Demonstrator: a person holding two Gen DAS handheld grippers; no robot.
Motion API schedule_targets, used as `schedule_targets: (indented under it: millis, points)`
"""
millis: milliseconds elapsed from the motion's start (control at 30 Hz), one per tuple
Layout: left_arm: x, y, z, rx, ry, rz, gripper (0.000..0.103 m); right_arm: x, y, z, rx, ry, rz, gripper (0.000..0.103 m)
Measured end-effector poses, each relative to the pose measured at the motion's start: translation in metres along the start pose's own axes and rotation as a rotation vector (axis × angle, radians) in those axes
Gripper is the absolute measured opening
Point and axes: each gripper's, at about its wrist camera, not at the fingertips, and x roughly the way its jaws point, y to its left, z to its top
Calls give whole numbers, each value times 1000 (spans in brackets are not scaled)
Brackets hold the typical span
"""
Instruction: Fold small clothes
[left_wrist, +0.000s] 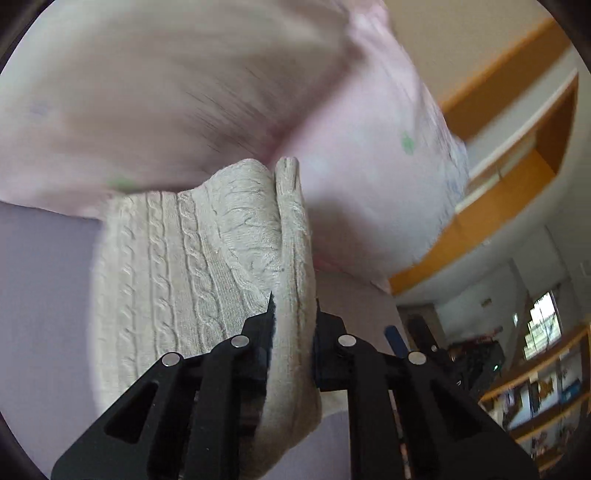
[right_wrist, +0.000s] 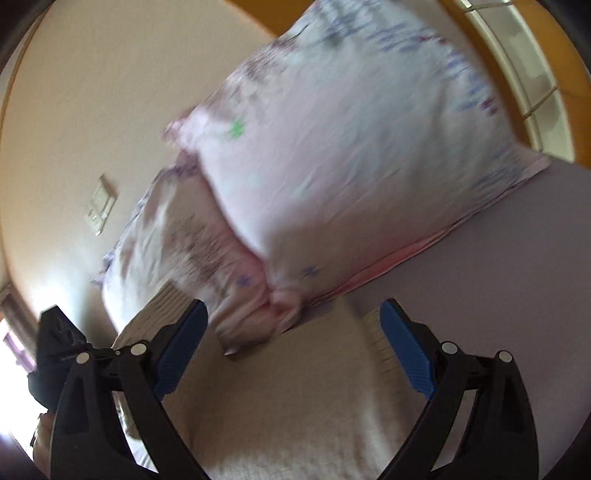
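A cream cable-knit sweater lies on the lilac bed sheet. My left gripper is shut on a fold of the cream sweater, which runs up between its black fingers and stands pinched above the flat part. In the right wrist view the same cream sweater spreads under my right gripper, which is open and empty with its blue pads wide apart just above the fabric. The left gripper shows at the left edge of the right wrist view.
Two pink floral pillows lie against the headboard just beyond the sweater, also in the left wrist view. An orange wooden headboard frame and shelves stand at the right. A wall switch is on the beige wall.
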Motion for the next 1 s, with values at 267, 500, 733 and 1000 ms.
schedule_targets:
  millis: [267, 500, 733, 1000]
  points:
    - [126, -39, -28, -54, 229, -172, 28, 3, -40, 14, 81, 65, -47, 94]
    - [27, -41, -13, 134, 42, -147, 84, 29, -30, -1, 24, 263, 24, 81]
    - [-5, -7, -68, 365, 13, 156, 84, 19, -7, -5, -59, 238, 109, 67]
    - [-7, -8, -103, 425, -60, 142, 84, 11, 27, -18, -223, 313, 184, 76]
